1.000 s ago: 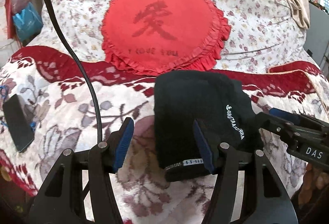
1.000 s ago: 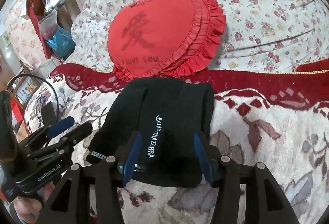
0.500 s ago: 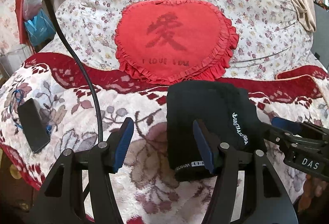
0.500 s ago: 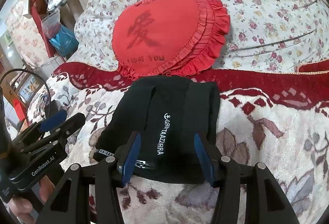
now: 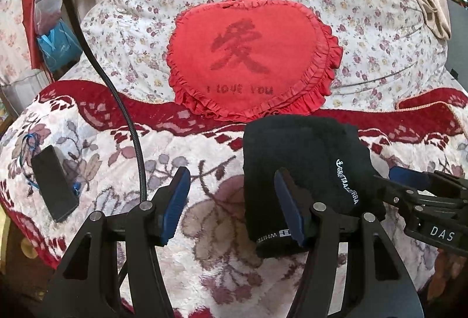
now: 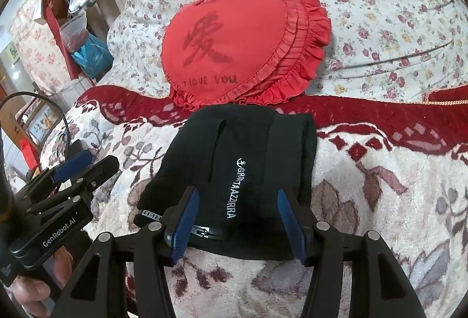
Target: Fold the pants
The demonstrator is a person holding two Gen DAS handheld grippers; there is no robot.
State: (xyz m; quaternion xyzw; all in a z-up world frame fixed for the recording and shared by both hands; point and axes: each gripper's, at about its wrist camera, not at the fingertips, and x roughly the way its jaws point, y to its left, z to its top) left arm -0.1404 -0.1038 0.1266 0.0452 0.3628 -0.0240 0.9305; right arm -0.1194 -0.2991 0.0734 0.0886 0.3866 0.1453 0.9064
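Note:
The black pants (image 5: 301,160) lie folded into a compact rectangle on the floral blanket, with white lettering on top; they also show in the right wrist view (image 6: 248,166). My left gripper (image 5: 231,207) is open and empty, held above the blanket at the bundle's left edge. My right gripper (image 6: 237,221) is open and empty, held over the bundle's near edge. Each gripper appears in the other's view: the right one (image 5: 424,186) and the left one (image 6: 79,166).
A red heart-shaped cushion (image 5: 251,66) rests just behind the pants against a floral pillow (image 5: 365,11). A black phone (image 5: 54,183) lies on the blanket at the left. A black cable (image 5: 117,93) hangs across the left. Bags (image 6: 84,52) stand beside the bed.
Both grippers have drawn back and up from the folded pants, staying open. The pants have not moved.

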